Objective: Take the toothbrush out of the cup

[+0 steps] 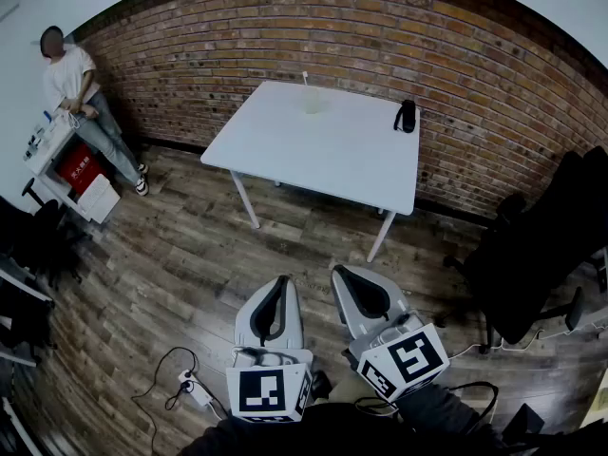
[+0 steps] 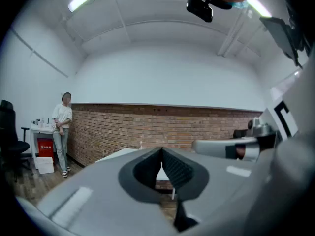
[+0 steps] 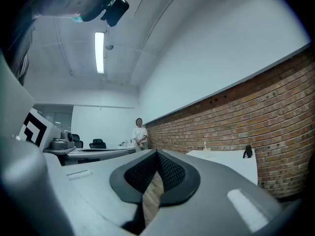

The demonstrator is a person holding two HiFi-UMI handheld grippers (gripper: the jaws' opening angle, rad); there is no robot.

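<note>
A clear cup (image 1: 313, 102) stands near the far edge of the white table (image 1: 323, 150), with a toothbrush (image 1: 305, 78) upright in it. My left gripper (image 1: 282, 279) and right gripper (image 1: 343, 271) hover side by side over the wood floor, well short of the table, both shut and empty. In the right gripper view the cup (image 3: 206, 153) and toothbrush (image 3: 204, 144) are small at the right of the shut jaws (image 3: 157, 153). In the left gripper view the toothbrush (image 2: 141, 144) pokes up just left of the shut jaws (image 2: 161, 149).
A black object (image 1: 406, 116) lies at the table's far right. A brick wall (image 1: 399, 46) runs behind the table. A person (image 1: 74, 84) stands at a cart far left. Black office chairs (image 1: 541, 245) crowd the right. A power strip and cable (image 1: 195, 388) lie on the floor near my left gripper.
</note>
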